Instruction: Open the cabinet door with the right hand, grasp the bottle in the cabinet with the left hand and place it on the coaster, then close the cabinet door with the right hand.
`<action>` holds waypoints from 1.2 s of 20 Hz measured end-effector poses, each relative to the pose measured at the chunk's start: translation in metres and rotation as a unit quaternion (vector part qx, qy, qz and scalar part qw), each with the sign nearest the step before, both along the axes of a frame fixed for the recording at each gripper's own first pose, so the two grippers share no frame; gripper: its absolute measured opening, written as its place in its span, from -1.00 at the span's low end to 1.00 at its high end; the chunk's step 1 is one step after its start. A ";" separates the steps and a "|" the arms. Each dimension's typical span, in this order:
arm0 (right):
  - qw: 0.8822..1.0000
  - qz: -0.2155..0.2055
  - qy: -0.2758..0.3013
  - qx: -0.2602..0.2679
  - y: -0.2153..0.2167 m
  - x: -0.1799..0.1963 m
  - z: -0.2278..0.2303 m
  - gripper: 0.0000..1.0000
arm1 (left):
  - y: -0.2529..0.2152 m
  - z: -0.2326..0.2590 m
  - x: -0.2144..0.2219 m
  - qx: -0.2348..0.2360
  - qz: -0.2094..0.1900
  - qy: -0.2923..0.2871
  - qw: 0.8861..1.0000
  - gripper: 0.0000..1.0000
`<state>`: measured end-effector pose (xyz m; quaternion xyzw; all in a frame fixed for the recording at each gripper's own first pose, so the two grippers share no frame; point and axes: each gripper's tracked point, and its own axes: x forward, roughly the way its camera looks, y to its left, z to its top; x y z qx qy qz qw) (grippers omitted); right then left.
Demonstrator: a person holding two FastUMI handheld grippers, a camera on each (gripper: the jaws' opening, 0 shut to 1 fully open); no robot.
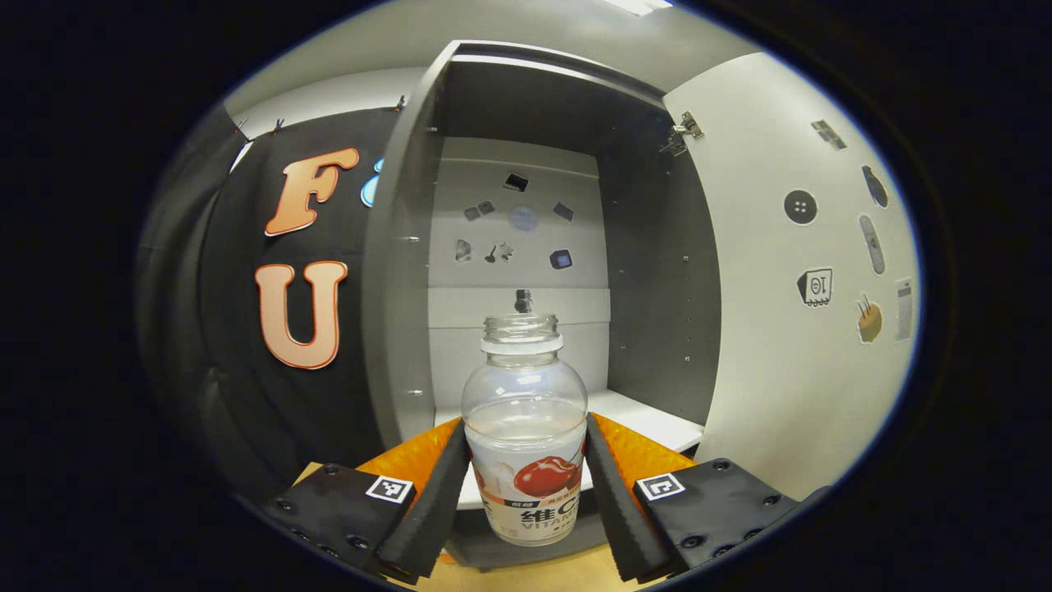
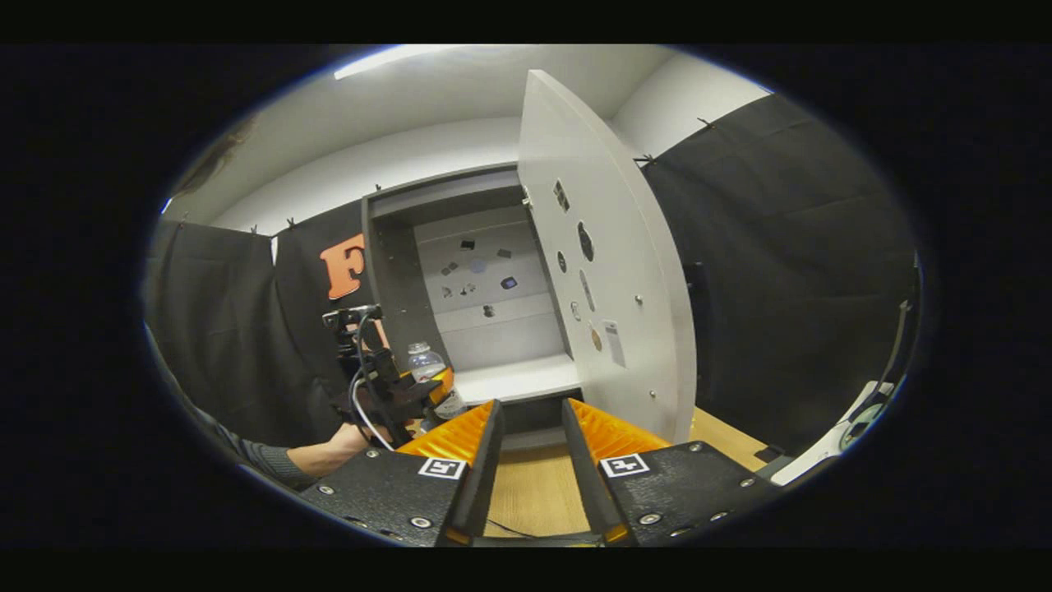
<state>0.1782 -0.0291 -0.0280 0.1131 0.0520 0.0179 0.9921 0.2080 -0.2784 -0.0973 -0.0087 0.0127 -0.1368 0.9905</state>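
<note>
Just in front of the open cabinet (image 1: 526, 247), the bottle (image 1: 526, 444) is gripped upright by the left tool (image 1: 526, 485). Near the door (image 2: 608, 304), the right tool (image 2: 530, 444) is held slightly parted, empty, above the table (image 2: 534, 493).

Each pair of tongs is built from two flat, dark, grainy plates fastened with round screws. A small square black-and-white marker is fixed on each plate near its inner edge. Ribbed wedge-shaped fingers are mounted on the plates, and thick foam-like pads are set along their inner faces.

The left tongs (image 1: 526, 485) and the right tongs (image 2: 530, 460) are seen alike in these parts.

In the right gripper view, the far left tongs (image 2: 411, 390) are topped by a small dark camera, and a pale cable is looped beneath. A grey knitted sleeve (image 2: 263, 460) is worn on the arm behind them.
</note>
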 end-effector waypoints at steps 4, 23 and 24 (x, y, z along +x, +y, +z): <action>1.000 0.026 0.011 0.005 0.010 -0.012 -0.004 -0.10 | 0.028 -0.034 -0.056 0.013 0.017 0.018 1.000 0.68; 0.990 0.077 0.116 0.019 0.042 -0.022 -0.047 -0.09 | 0.090 -0.272 -0.155 0.043 0.066 0.138 0.987 0.69; 0.989 0.078 0.123 0.019 0.042 -0.020 -0.051 -0.09 | 0.092 -0.277 -0.154 0.044 0.068 0.137 0.987 0.69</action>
